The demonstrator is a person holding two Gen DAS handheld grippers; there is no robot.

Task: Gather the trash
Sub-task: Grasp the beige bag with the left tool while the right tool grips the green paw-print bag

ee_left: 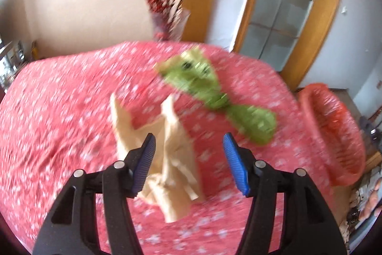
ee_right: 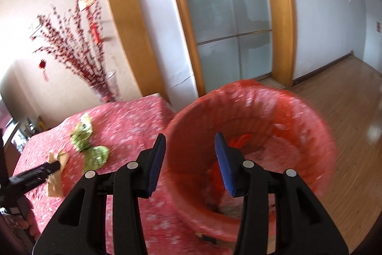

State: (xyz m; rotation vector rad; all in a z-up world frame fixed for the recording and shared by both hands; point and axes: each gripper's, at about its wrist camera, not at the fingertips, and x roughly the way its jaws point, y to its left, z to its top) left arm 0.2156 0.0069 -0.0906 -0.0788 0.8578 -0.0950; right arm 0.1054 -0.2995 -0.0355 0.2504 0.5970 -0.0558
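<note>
Your red, white-flecked tablecloth (ee_left: 59,99) covers the table, with a frosted glass door in a wooden frame (ee_right: 229,23) behind it. Your left gripper (ee_left: 188,159) is spread wide over the crumpled beige paper scrap (ee_left: 172,159); its pad looks to be touching the paper, though blur makes that uncertain. The twisted green wrapper (ee_left: 214,97) lies at one o'clock from the paper. Your right gripper (ee_right: 189,159) is also spread, holding nothing, over the red-lined round trash bin (ee_right: 298,116) at the table's edge.

home | red floral tablecloth (ee_left: 59,111) | frosted sliding door (ee_right: 229,23) | festive branch vase (ee_right: 111,85)
</note>
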